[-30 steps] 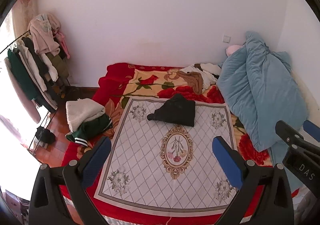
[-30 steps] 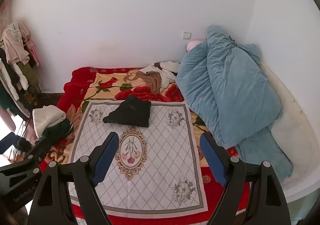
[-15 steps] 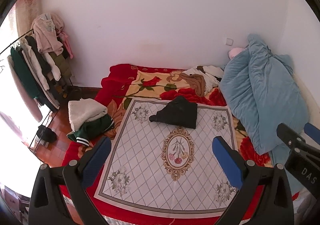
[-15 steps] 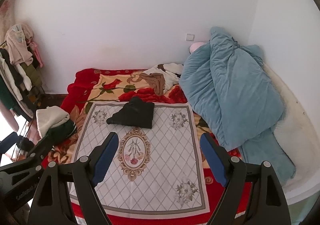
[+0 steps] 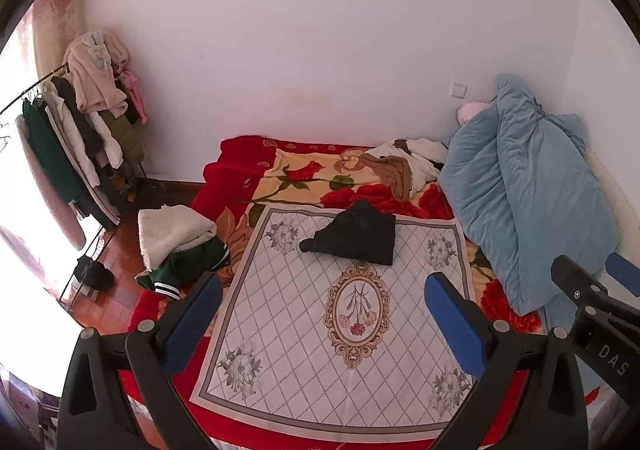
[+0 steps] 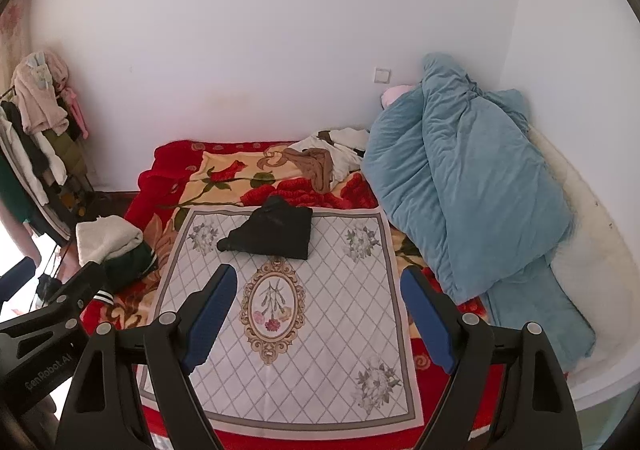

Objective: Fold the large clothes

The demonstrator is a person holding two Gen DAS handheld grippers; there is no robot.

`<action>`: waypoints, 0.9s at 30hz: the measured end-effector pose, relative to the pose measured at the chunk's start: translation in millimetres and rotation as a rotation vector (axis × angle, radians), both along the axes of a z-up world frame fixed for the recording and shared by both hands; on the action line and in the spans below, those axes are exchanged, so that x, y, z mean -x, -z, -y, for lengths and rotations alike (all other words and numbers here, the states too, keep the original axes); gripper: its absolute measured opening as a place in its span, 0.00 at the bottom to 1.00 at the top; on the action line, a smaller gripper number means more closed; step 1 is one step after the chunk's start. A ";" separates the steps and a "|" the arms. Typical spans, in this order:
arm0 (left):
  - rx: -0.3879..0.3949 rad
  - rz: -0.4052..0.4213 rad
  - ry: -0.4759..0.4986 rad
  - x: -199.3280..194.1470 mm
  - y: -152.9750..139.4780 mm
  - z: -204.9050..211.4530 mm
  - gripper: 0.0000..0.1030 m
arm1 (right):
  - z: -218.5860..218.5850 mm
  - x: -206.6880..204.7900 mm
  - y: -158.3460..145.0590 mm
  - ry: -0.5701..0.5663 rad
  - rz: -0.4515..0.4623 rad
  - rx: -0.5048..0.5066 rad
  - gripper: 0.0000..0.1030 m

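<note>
Both claws are held high and back from the bed (image 5: 240,178), well apart from any fabric; judged as a survey pose, so the whole surface is kept in frame before a garment is picked.

Left to right:

- Clothes rack (image 5: 60,138), off the left edge of the bed: hung garments, not in play.
- Cream and green pile (image 5: 176,246), at the bed's left edge, partly over the side. It looks loosely stacked; it is probably set aside there to keep the middle free.
- Left claw (image 5: 320,314): jaws wide apart, nothing gripped. It is seen hovering over the near half of the patterned cloth (image 5: 312,350), which is spread flat on the bed's centre, presumably as the folding surface.
- Black garment (image 5: 356,236): the likely task item. It lies at the far edge of the patterned cloth, centred between the bed's left and right edges. It is a compact dark bundle, roughly rectangular, with one part sticking out toward the left. Whether it is already folded or only bunched cannot be told; the fabric is dark and no seams are readable. From the right wrist view the black garment (image 6: 272,230) reads the same.
- Tan and white heap (image 5: 404,166), near the bed's far edge: crumpled, unfolded, probably queued.
- Right claw (image 6: 318,314): jaws wide apart, empty, also above the near half of the cloth.
- Blue quilt (image 6: 460,190), bunched along the bed's right edge against the wall, apparently pushed aside to clear room.
</note>
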State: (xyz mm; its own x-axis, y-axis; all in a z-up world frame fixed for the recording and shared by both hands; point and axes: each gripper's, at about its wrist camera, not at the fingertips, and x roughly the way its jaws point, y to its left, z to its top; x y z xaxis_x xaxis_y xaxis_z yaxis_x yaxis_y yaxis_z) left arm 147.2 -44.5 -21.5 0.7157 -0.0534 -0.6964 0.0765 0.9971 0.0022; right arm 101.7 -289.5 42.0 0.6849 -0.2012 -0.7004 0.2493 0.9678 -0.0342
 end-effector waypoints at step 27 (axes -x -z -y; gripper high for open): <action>0.000 0.021 0.003 -6.6 -8.5 -4.4 1.00 | -7.4 2.5 -1.7 -0.003 0.012 -0.013 0.83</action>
